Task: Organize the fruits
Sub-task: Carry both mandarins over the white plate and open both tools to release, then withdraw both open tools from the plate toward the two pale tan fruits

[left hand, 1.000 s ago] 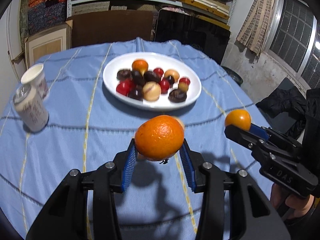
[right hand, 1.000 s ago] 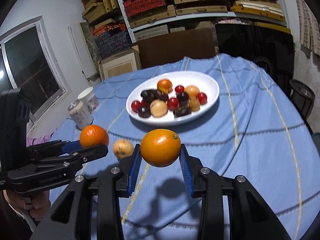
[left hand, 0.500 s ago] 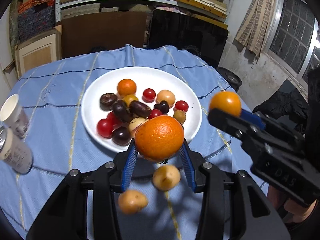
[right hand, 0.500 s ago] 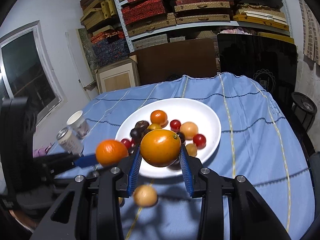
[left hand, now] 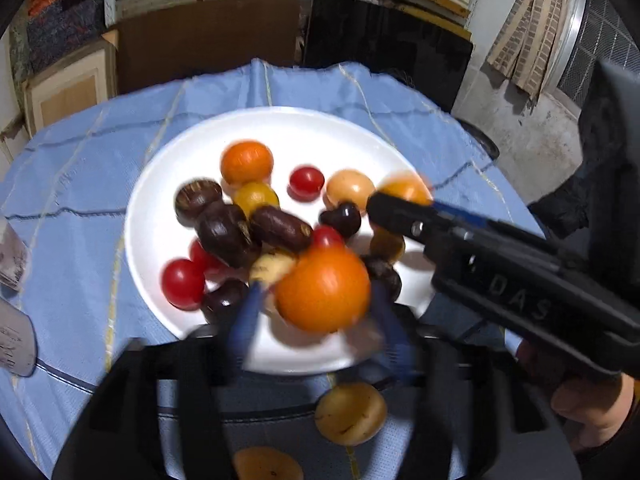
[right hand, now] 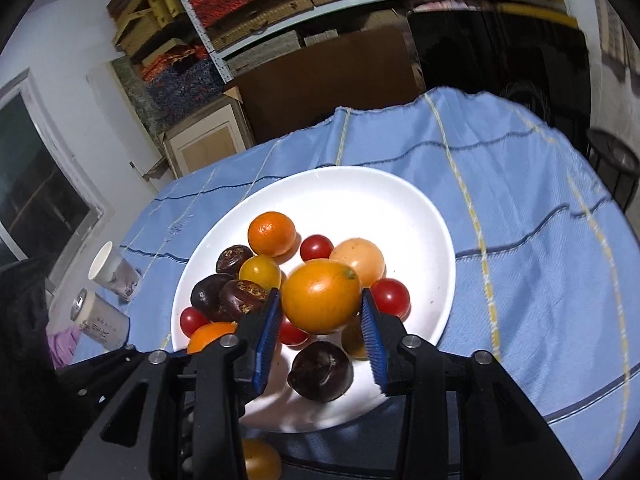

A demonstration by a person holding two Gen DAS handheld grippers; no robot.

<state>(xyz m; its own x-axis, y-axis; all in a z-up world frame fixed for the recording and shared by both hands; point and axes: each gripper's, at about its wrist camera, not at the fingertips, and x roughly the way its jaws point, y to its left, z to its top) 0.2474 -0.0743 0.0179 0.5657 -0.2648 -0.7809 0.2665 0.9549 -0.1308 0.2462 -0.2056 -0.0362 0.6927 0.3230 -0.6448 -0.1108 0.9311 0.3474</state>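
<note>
A white plate (left hand: 168, 184) (right hand: 416, 216) on the blue cloth holds several small fruits: oranges, red tomatoes, dark chestnut-like ones. My left gripper (left hand: 316, 320), blurred, has its blue pads wide apart around an orange (left hand: 322, 288) above the plate's near rim; whether the pads touch it is unclear. My right gripper (right hand: 320, 320) is shut on a yellow-orange fruit (right hand: 320, 296) over the plate's middle. It enters the left wrist view (left hand: 404, 200) from the right. The left gripper's orange shows in the right wrist view (right hand: 208, 334).
Two tan fruits (left hand: 350, 414) (left hand: 266, 464) lie on the cloth before the plate. A paper cup (right hand: 112, 270) and a can (right hand: 98, 320) stand left of the plate. Shelves and boxes are behind the round table.
Both grippers moved forward over the plate with their oranges. The left gripper's pads have spread apart and look blurred.
</note>
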